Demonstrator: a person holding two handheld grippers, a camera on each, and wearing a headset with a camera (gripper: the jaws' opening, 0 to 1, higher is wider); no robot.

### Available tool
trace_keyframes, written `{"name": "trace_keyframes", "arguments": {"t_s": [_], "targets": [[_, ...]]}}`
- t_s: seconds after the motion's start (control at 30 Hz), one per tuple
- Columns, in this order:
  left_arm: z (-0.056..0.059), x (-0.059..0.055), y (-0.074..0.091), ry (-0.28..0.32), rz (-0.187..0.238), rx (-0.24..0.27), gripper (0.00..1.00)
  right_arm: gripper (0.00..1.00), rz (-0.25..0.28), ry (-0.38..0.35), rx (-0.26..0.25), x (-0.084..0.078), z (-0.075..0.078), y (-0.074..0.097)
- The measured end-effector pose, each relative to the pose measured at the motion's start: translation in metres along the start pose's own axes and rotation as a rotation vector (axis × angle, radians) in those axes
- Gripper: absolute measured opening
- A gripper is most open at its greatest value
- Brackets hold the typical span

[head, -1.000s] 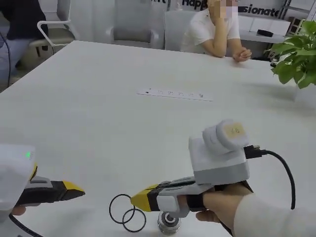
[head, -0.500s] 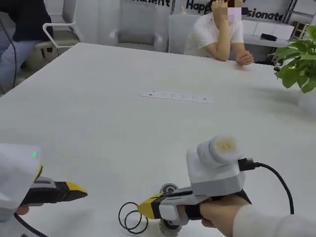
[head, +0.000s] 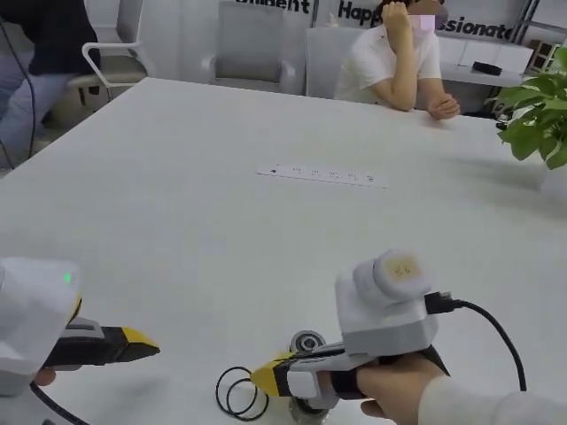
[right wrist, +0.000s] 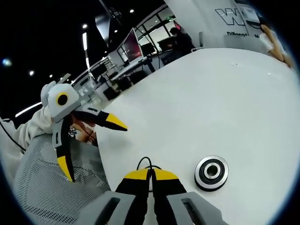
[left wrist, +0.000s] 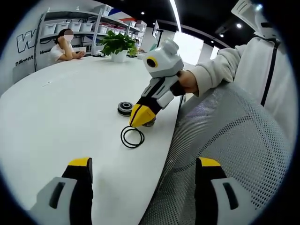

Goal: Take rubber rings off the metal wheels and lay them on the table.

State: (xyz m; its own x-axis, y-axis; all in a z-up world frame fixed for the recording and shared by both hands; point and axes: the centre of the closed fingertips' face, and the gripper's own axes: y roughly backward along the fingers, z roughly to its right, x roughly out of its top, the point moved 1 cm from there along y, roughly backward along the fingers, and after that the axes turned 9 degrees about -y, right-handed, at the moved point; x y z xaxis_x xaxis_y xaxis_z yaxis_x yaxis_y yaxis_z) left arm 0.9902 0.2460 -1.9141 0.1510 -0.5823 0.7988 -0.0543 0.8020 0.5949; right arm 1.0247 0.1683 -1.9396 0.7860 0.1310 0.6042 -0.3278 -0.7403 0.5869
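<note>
Two thin black rubber rings (head: 239, 395) (left wrist: 132, 137) lie overlapping on the white table near its front edge. My right gripper (head: 263, 380) (right wrist: 151, 174) is shut, its yellow tips on the rings' right rim, and a black arc of ring (right wrist: 145, 161) pokes out from between them. One metal wheel (head: 307, 341) (right wrist: 212, 172) (left wrist: 125, 108) with a dark rim stands just behind this gripper, and a second wheel (head: 306, 408) (left wrist: 149, 123) sits partly hidden under it. My left gripper (head: 142, 344) (left wrist: 144, 165) hovers open to the left, apart from the rings.
A white power strip (head: 321, 174) lies mid-table. A person (head: 394, 57) sits at the far side, beside a potted plant (head: 540, 124) at the right edge. A mesh chair (left wrist: 220, 154) stands close to the table's near edge.
The right gripper has shifted a little nearer the front edge, which uncovers a wheel behind it. The rings and the left gripper stay about where they were.
</note>
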Motion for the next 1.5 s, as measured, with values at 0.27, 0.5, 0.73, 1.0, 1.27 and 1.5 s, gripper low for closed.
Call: {"name": "trace_keyframes", "arguments": {"t_s": [0.27, 0.5, 0.73, 1.0, 1.27, 1.5], "targets": [[0.0, 0.0, 0.0, 0.002, -0.002, -0.001, 0.88, 0.0, 0.008, -0.007, -0.013, 0.001, 0.004, 0.0], [0.001, -0.002, 0.0, 0.007, -0.005, -0.001, 0.88, 0.0, 0.005, 0.003, -0.013, 0.0, 0.003, -0.001], [0.0, -0.001, 0.0, 0.008, -0.004, 0.001, 0.88, 0.01, 0.007, 0.021, -0.017, 0.001, 0.004, -0.002], [0.001, -0.001, -0.001, 0.009, -0.006, 0.0, 0.87, 0.04, 0.019, 0.028, -0.001, 0.004, 0.001, -0.002], [0.001, -0.002, -0.001, 0.01, -0.008, -0.003, 0.87, 0.03, 0.069, -0.001, -0.01, 0.016, 0.008, 0.007], [0.001, -0.002, -0.001, 0.011, -0.008, -0.003, 0.87, 0.04, 0.123, 0.002, -0.006, 0.029, 0.008, 0.016]]}}
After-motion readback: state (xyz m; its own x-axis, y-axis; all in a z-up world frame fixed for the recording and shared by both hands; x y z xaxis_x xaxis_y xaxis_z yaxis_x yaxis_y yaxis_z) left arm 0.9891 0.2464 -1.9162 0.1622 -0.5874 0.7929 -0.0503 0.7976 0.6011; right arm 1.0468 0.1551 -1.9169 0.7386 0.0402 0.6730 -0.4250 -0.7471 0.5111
